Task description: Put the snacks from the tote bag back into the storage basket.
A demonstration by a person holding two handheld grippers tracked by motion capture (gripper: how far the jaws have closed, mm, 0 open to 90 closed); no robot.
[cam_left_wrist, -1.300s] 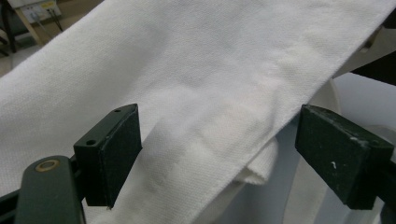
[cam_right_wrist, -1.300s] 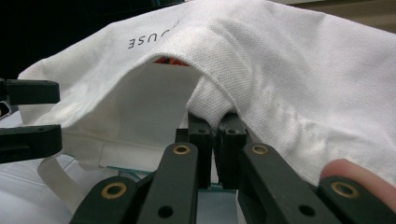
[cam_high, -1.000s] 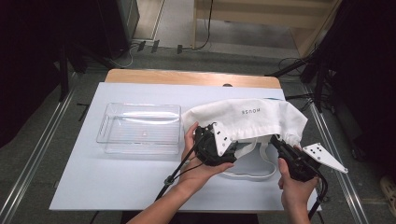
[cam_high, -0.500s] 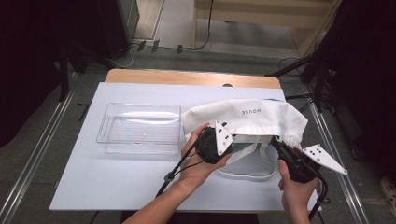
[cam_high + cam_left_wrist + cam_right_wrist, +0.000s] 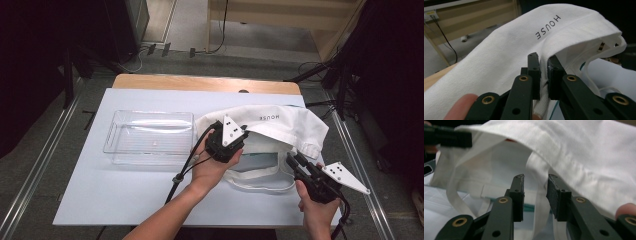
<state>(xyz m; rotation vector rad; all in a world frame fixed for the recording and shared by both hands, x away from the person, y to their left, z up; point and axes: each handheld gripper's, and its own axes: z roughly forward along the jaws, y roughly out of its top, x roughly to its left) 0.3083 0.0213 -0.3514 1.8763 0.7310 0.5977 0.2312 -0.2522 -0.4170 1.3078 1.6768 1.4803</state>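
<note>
A white cloth tote bag (image 5: 280, 125) printed "HOUSE" lies on the right half of the worktop, its mouth facing the near edge. Its upper rim (image 5: 574, 47) is lifted, the opening gapes, and a white strap (image 5: 540, 195) hangs loose inside.

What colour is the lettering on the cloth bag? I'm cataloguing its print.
Dark grey to black on the white cloth bag, clearest in the left gripper view.

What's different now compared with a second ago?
The left gripper has just closed on the white bag's upper edge and lifted it. The right gripper has just opened, the bag's strap loose between its jaws. The clear tray stayed put.
</note>
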